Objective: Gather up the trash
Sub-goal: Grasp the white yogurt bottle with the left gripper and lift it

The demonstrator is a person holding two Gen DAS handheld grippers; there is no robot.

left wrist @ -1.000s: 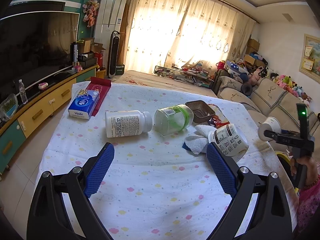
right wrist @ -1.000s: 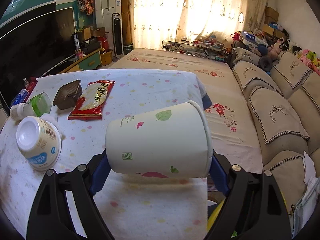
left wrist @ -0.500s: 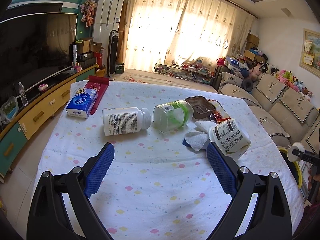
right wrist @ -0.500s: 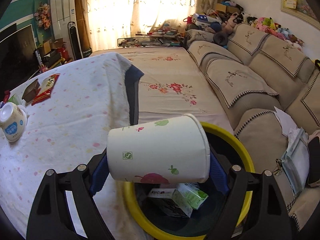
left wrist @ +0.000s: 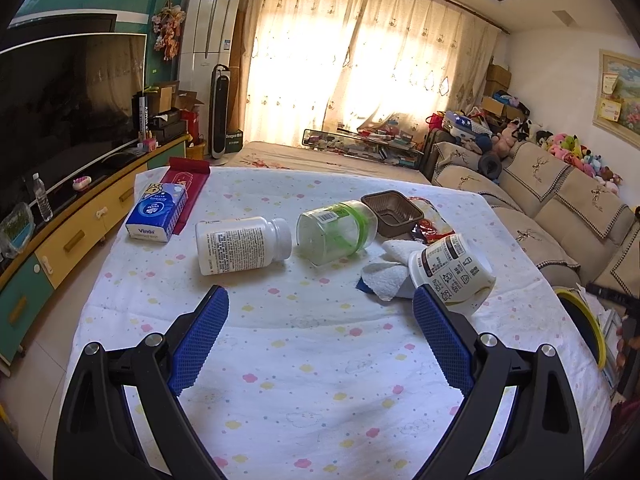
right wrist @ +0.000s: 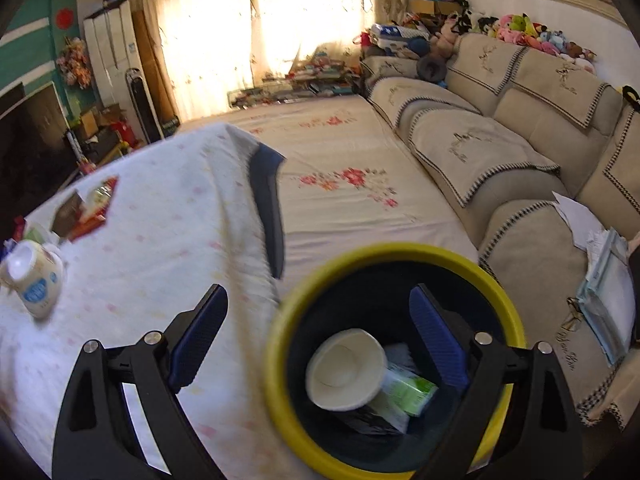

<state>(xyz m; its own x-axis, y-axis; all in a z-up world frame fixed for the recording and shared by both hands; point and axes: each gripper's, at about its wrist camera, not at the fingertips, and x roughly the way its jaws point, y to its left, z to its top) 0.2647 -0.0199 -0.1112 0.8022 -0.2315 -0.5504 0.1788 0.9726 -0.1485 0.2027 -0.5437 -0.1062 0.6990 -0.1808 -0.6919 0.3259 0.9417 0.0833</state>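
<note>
One paper cup (right wrist: 346, 368) binned below wide, just-opened right gripper (right wrist: 318, 332); several containers ahead of empty, wide left gripper (left wrist: 320, 334).

The tabletop (left wrist: 320, 360) wore soft matt cloth with pastel dots. The white bottle (left wrist: 240, 246) looked smooth glossy plastic; the jar (left wrist: 336, 232) was clear plastic. The paper cup (right wrist: 346, 368) lay matt inside the glossy yellow-rimmed plastic bin (right wrist: 280, 360). Each tool's pads (left wrist: 200, 336) looked rough, textured blue rubber.
</note>
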